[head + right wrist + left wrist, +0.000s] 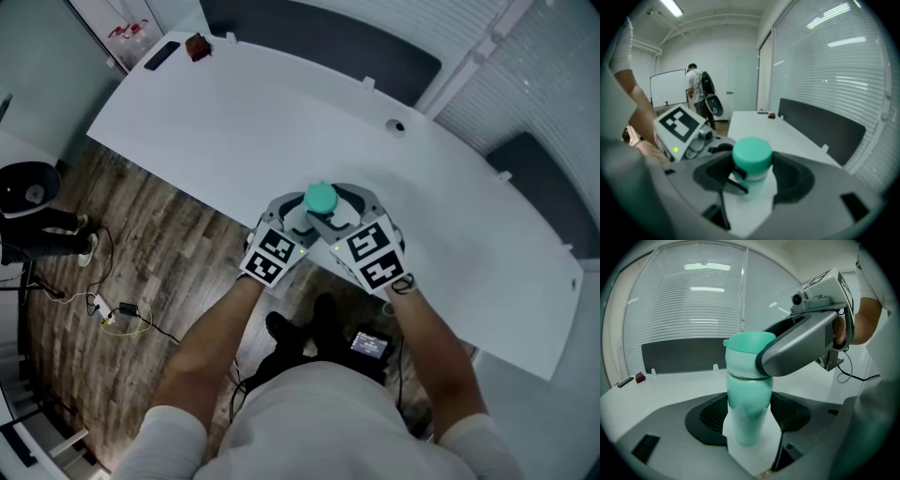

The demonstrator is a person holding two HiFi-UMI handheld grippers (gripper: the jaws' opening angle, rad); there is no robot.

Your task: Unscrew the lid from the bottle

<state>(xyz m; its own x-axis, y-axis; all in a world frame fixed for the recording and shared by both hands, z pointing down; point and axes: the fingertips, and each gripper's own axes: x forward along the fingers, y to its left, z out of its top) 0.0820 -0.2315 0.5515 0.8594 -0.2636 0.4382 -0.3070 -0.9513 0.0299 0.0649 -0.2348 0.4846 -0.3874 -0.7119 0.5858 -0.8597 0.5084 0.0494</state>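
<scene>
Your left gripper [748, 420] has its fingers [705, 420] closed in on the body of the teal bottle [747, 399], both dark pads pressed against its sides low down. Your right gripper [752, 176] comes in from the other side and higher up, its fingers [794, 176] pinching the teal lid [751, 152], which sits on the bottle's neck. The bottle stands upright on the white worktop [281, 122], close to the near edge, and the marker cubes of both grippers hang out past that edge over the wooden floor [141, 244]. Beyond the bottle the worktop lies open, to the left, to the right and on toward the far side. A small reddish-brown object [198, 45] and a dark flat bar [161, 54] lie well apart at the far left corner, and a round cable hole [397, 126] sits near the far edge.
</scene>
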